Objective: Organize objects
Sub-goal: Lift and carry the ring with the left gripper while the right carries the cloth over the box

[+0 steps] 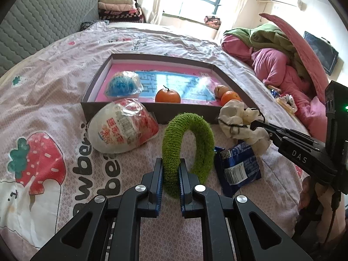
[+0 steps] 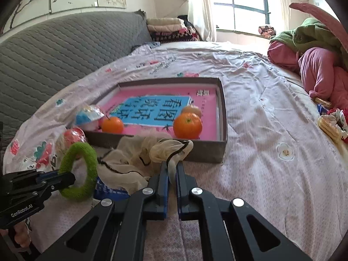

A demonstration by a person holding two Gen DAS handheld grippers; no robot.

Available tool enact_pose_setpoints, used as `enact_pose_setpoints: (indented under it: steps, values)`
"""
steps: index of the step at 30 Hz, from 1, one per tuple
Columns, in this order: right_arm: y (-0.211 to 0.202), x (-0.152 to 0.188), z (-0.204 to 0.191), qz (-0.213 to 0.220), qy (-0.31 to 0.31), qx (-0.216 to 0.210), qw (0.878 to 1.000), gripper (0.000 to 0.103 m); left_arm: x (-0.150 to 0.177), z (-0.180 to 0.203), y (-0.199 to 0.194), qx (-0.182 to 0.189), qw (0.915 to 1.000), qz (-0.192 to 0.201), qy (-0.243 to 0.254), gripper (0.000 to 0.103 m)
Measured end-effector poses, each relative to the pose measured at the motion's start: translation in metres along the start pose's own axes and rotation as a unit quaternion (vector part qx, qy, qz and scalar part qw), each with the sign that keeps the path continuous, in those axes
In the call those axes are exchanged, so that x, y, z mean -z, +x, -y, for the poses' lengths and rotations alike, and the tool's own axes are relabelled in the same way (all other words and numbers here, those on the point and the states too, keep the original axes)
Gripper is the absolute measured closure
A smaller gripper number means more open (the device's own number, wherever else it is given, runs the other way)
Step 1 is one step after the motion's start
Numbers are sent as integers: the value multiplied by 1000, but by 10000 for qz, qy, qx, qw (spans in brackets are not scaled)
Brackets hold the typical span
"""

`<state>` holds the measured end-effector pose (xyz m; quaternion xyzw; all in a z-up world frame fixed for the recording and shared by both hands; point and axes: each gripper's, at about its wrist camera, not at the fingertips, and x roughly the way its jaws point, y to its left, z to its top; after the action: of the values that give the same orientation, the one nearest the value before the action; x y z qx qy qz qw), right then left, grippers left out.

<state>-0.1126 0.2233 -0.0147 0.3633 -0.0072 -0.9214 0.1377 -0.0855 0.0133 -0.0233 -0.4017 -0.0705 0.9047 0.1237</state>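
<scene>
The left gripper (image 1: 170,171) is clamped on one green fuzzy ring (image 1: 187,143), which stands upright just in front of the box; the right gripper (image 2: 171,174) is pinched tight on one cream gauze cloth (image 2: 130,154) edged with black thread, its bunched folds trailing over one blue snack packet (image 1: 237,166) on the bedsheet; one white and red wrapped bundle (image 1: 124,128) lies against the near wall of the single shallow cardboard box (image 2: 223,113); inside the box, on a pink sheet with a blue printed panel, sit two bright oranges (image 2: 187,125), one paler fruit (image 2: 191,110) behind them, and one blue and white wrapped bundle (image 1: 124,84); everything rests on a bed covered by a pale pink strawberry-print sheet (image 2: 261,130), with a grey quilted headboard (image 2: 54,56), folded blankets, a bright window (image 2: 248,2), and a heap of pink and green bedding (image 1: 278,61) at the right.
</scene>
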Motion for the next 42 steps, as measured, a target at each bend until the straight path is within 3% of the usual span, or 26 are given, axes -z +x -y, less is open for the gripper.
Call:
enact_pose_setpoints:
  steps: [20, 42]
  values:
    - [-32, -11, -7, 783, -62, -143, 9968, 97, -6, 4, -24, 100, 9978, 641, 102, 91]
    - [-42, -14, -6, 1053, -25, -168, 9943, 97, -13, 2, -34, -127, 9963, 843, 121, 91]
